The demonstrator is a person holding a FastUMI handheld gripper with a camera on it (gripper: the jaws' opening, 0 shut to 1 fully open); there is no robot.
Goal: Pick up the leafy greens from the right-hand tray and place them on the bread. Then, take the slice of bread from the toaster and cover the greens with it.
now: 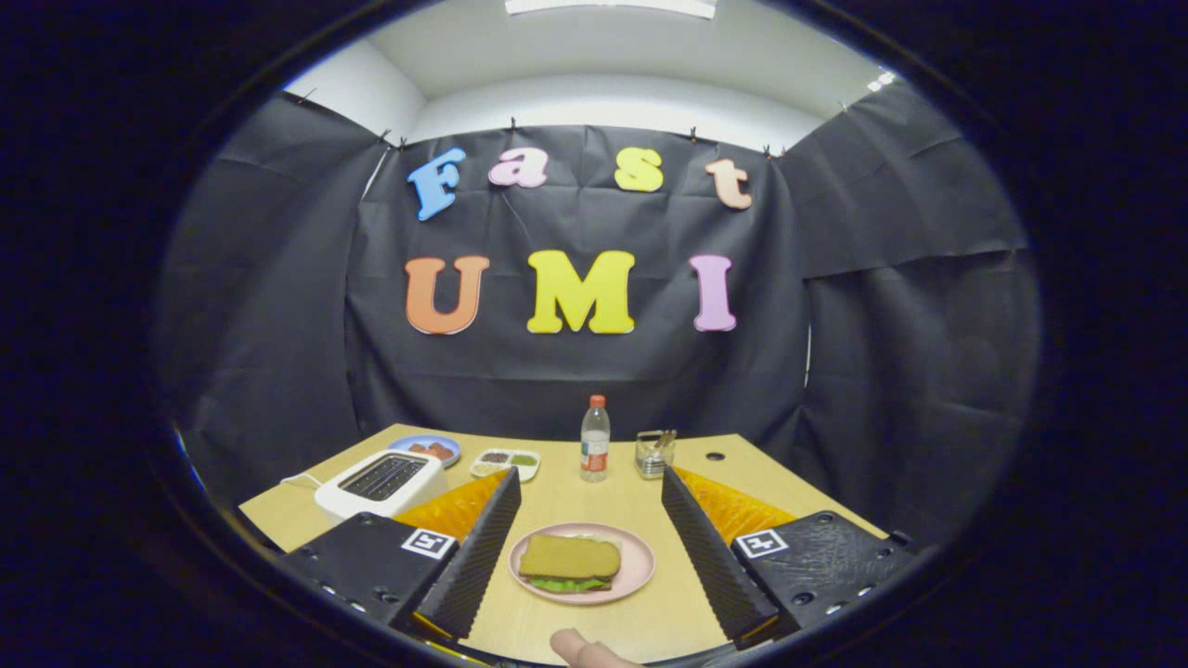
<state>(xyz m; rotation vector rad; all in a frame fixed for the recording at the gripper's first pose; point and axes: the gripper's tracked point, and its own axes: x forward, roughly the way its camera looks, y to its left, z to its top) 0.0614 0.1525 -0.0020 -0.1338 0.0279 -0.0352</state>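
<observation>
A pink plate (634,571) lies on the wooden table between my two fingers and a little ahead of them. On it a brown bread slice (569,557) covers leafy greens (566,584), whose green edge pokes out along the near side. My gripper (587,543) is open, its ribbed black fingers (478,557) spread wide on either side of the plate, holding nothing. The white toaster (380,481) stands beyond the left finger, its slots dark.
Past the plate stand a clear bottle with a red cap (595,439), a small metal holder (655,453), a white compartment tray (506,462) and a blue plate with red pieces (427,450). A fingertip of a person (575,645) shows at the near table edge.
</observation>
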